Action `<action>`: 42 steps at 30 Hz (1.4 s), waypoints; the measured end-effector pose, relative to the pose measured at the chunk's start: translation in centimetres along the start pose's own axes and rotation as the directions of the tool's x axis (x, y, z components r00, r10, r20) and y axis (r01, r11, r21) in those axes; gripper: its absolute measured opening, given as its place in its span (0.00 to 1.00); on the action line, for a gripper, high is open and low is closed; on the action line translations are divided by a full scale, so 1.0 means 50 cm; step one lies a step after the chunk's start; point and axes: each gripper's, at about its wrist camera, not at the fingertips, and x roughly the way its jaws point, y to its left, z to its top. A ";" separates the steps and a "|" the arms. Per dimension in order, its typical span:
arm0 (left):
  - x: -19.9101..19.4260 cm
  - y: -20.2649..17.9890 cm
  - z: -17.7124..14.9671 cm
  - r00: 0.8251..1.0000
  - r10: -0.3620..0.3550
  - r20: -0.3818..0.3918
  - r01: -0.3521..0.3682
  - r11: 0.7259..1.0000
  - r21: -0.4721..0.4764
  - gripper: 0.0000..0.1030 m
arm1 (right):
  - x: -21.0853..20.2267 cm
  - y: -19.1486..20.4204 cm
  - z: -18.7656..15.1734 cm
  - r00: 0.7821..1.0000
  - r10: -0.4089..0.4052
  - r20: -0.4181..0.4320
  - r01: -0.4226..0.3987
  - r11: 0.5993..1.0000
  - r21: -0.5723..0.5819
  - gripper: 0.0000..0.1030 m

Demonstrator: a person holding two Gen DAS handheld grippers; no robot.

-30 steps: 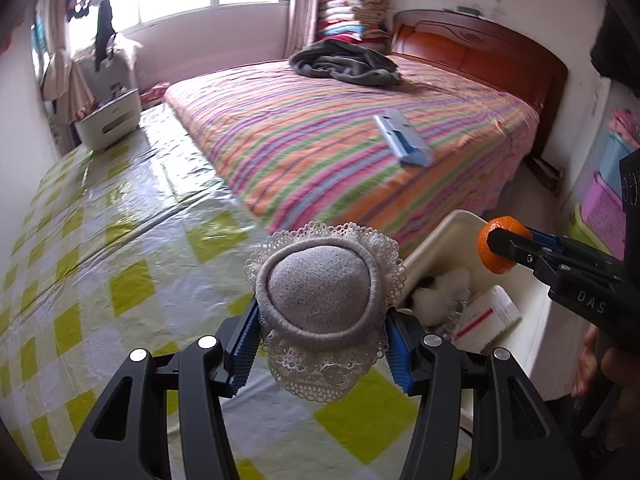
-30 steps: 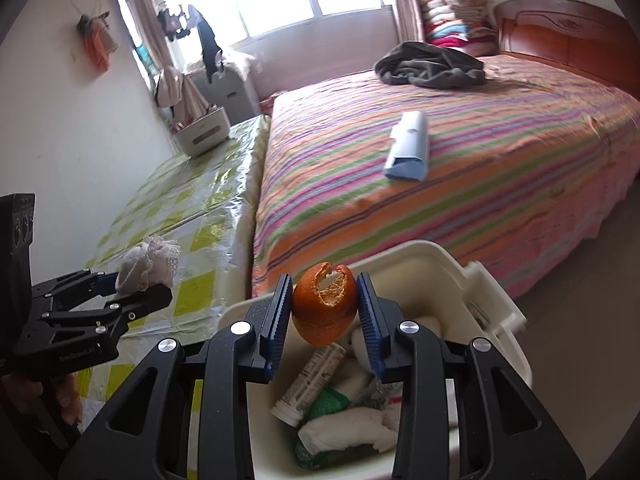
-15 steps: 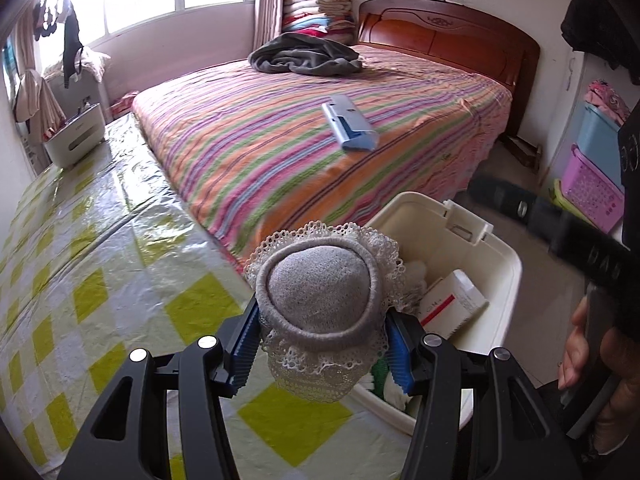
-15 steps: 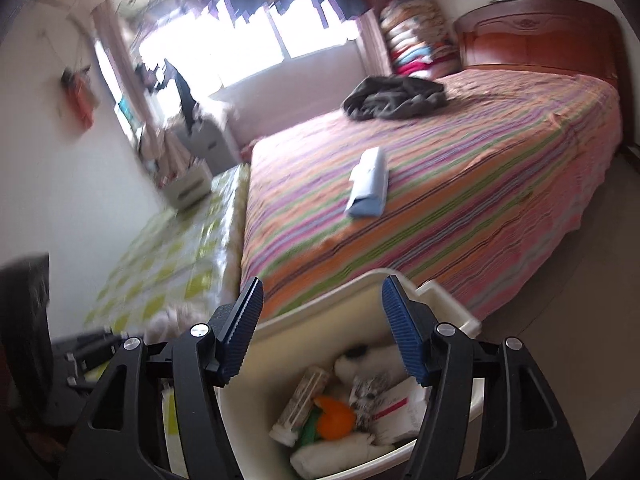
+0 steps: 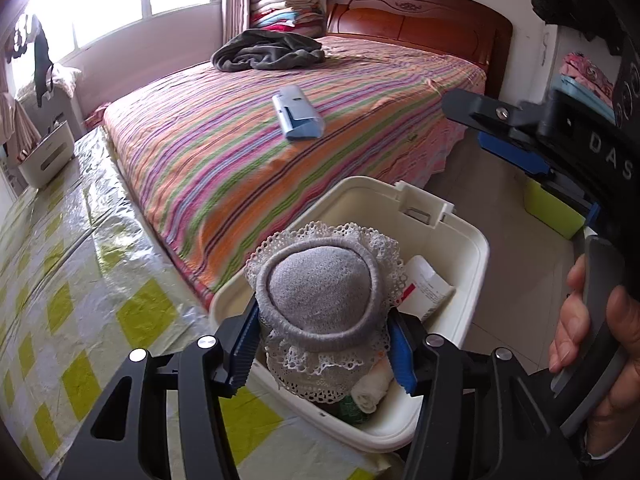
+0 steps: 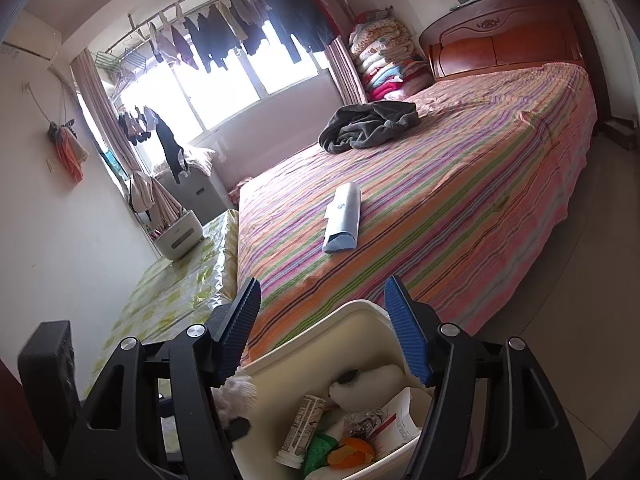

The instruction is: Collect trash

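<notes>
My left gripper [image 5: 322, 344] is shut on a grey sock with a white lace cuff [image 5: 320, 300] and holds it over the near edge of the cream trash bin [image 5: 476, 252]. The bin holds a white carton, rolled paper and other scraps. My right gripper [image 6: 326, 332] is open and empty, above the same bin [image 6: 352, 312]. In the right wrist view an orange peel [image 6: 352, 450] lies in the bin among a paper cup [image 6: 302, 426], foil and white wads. The right gripper also shows in the left wrist view [image 5: 496, 132], raised at the right.
A striped bed [image 5: 280, 148] lies behind the bin, with a blue-white flat package [image 5: 298, 118] and a dark heap of clothes [image 5: 268, 54] on it. A yellow-checked covered surface [image 5: 60, 280] is at the left, with a white box [image 5: 46, 156] at its far end.
My right gripper opened and dropped the orange peel into the bin, then rose. My left gripper carried the sock from over the checked surface to over the bin.
</notes>
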 end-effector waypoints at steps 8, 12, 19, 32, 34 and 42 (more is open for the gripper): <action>0.022 -0.018 -0.002 0.998 0.034 -0.057 -0.033 0.999 0.016 0.61 | -0.006 -0.006 -0.002 1.000 -0.002 0.012 0.002 1.000 0.005 0.63; 0.013 -0.014 -0.004 0.998 0.063 -0.029 -0.063 0.998 0.006 0.67 | -0.006 -0.005 -0.005 1.000 -0.001 0.013 0.001 1.000 0.002 0.64; -0.013 -0.013 -0.008 0.989 0.147 0.004 -0.147 0.988 0.039 0.75 | -0.024 -0.005 0.000 0.998 -0.020 0.055 0.021 1.000 -0.018 0.68; -0.148 0.033 -0.088 0.945 0.320 0.067 -0.315 0.946 -0.071 0.75 | -0.140 0.100 -0.089 0.997 -0.072 0.040 0.078 0.980 -0.185 0.81; -0.177 0.042 -0.108 0.938 0.338 0.076 -0.329 0.938 -0.104 0.75 | -0.164 0.114 -0.103 0.996 -0.086 0.033 0.091 0.974 -0.209 0.82; -0.272 0.047 -0.161 0.910 0.398 0.117 -0.380 0.912 -0.153 0.75 | -0.244 0.165 -0.159 0.990 -0.137 0.014 0.135 0.941 -0.310 0.83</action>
